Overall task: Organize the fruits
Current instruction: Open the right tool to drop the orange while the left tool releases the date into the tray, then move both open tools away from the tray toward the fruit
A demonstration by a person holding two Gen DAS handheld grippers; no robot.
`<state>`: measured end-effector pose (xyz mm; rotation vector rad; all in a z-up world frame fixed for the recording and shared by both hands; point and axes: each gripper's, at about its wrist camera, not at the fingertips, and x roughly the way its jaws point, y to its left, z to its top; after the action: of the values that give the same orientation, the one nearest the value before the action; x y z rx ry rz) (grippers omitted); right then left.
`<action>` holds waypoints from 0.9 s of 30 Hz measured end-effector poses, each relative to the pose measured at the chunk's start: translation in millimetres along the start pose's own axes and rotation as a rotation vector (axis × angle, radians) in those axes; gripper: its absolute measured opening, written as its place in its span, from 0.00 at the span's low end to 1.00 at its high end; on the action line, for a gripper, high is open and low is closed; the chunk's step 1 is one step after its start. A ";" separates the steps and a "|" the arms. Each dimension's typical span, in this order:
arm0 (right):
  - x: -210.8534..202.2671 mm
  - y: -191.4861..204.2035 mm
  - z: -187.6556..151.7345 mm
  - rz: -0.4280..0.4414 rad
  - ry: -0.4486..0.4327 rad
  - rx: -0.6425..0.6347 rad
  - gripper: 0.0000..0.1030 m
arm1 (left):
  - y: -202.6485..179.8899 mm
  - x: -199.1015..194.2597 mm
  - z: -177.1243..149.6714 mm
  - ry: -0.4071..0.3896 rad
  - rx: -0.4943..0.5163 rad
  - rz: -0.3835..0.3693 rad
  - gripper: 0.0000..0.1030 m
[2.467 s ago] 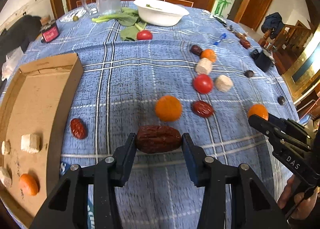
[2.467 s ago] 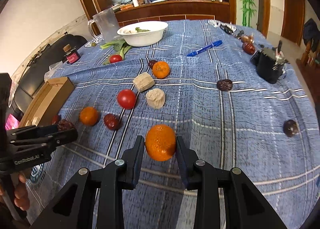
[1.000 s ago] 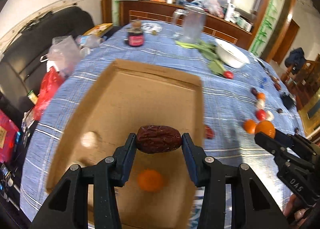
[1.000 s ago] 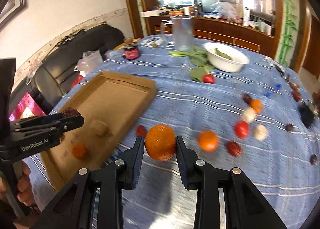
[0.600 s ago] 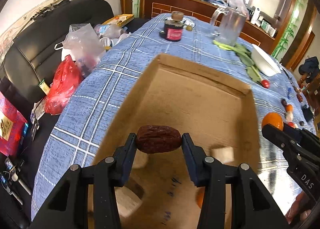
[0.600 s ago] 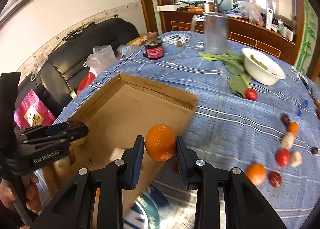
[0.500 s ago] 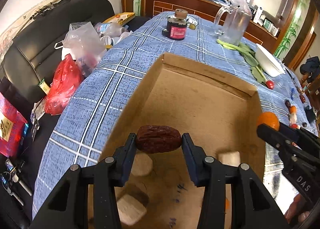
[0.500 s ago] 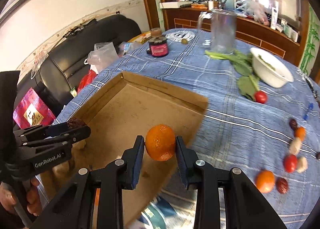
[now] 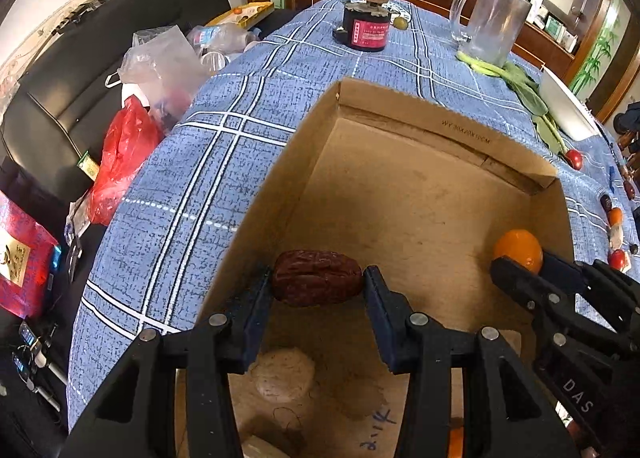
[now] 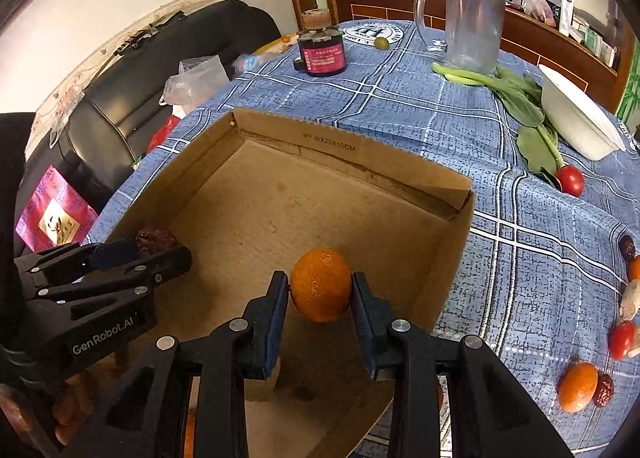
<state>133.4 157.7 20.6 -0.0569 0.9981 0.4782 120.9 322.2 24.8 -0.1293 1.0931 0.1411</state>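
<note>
The left hand-held gripper (image 9: 318, 282) pinches a wrinkled red date (image 9: 317, 277) lengthwise between its two black fingers, at the lower centre of the left wrist view. The date hangs above the floor of an open cardboard box (image 9: 448, 126), near the box's left wall. Below the date, in the bottom of the frame, a pale round piece (image 9: 285, 374) lies on the box floor, and part of an orange fruit (image 9: 456, 440) shows at the bottom edge.

The right hand-held gripper (image 10: 320, 290) clamps a small orange (image 10: 321, 284) by its sides, in the lower centre of the right wrist view. This orange is also over the box interior, towards the box's right wall. In the left wrist view the same orange (image 9: 518, 250) appears at the right, held at the tips of the right hand-held gripper (image 9: 520, 264). In the right wrist view the left hand-held gripper (image 10: 160, 248) enters from the left edge with the date (image 10: 154, 239) at its tip; both are apart from each other over the box.

The box sits on a desk covered with a blue checked cloth (image 10: 400, 98). At the right edge of the right wrist view, loose fruit lies on the cloth: another orange (image 10: 577, 386) touching a date (image 10: 603, 390), and a red tomato (image 10: 621, 339). Further back stand a white bowl (image 10: 576, 118), a clear jug (image 10: 468, 22) and leafy greens (image 10: 520, 98).
</note>
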 end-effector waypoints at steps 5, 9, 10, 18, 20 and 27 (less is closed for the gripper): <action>-3.7 3.7 -0.4 -0.023 -0.010 -0.019 0.50 | -0.2 0.4 -1.8 0.010 0.005 0.001 0.44; -14.8 4.9 -3.4 -0.046 -0.035 -0.028 0.54 | 1.3 -6.0 -5.6 -0.004 -0.002 -0.003 0.44; -19.2 5.6 -4.8 -0.053 -0.043 -0.030 0.54 | 1.6 -9.5 -7.3 -0.017 -0.004 0.003 0.44; -70.5 10.0 -28.2 -0.094 -0.121 -0.048 0.54 | 4.5 -47.5 -21.8 -0.146 -0.032 0.038 0.65; -86.0 8.0 -39.1 -0.108 -0.136 -0.044 0.57 | 2.0 -57.8 -25.8 -0.181 -0.035 0.048 0.69; -121.7 -18.8 -74.7 -0.118 -0.156 0.016 0.61 | -24.7 -86.5 -42.2 -0.236 -0.015 0.034 0.70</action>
<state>27.3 77.5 75.9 -0.0628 0.8409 0.3603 49.3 286.3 83.5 -0.1044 0.8590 0.1901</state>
